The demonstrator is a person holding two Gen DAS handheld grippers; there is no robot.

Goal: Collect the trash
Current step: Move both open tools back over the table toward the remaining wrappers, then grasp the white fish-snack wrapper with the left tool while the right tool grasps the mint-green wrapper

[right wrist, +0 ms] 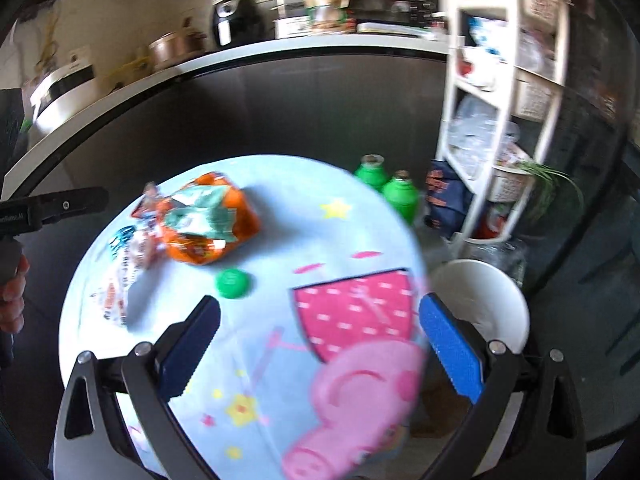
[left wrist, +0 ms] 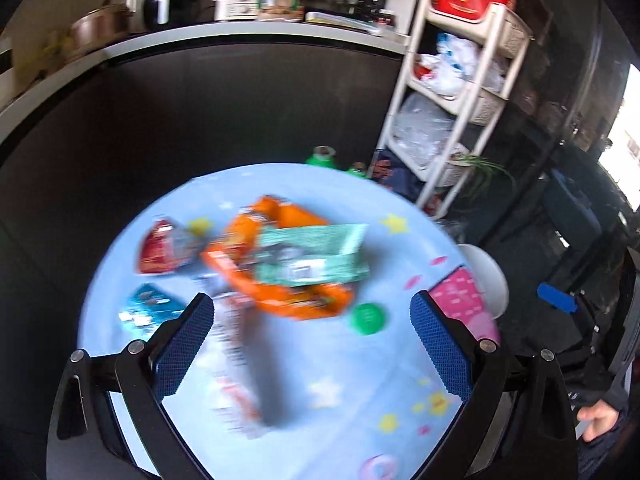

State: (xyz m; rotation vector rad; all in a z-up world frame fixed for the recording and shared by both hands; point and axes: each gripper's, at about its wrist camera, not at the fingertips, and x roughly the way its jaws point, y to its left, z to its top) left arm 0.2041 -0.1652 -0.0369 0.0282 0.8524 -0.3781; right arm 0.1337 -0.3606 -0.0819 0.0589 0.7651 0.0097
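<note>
While both grippers hang above the round table with their jaws spread wide and nothing between them, the job looks to be at its start: the trash lies loose on the pale blue cloth and none of it is picked up yet.

The left gripper points toward the pile. An orange bag lies near the middle of the table with a green packet resting on top of it. A red wrapper sits to the left of the bag, a teal wrapper lies nearer the left finger, and a long white wrapper stretches from the bag toward the camera. A green cap lies just beside the bag on the right. Motion blur hides the finer detail.

The right gripper faces the pink cartoon print on the cloth, well apart from the pile; a white bin stands just off the table's right edge.

My guess is that the next move calls for lowering the left gripper onto the nearest wrapper, pinching a raised edge rather than the flat film.
</note>
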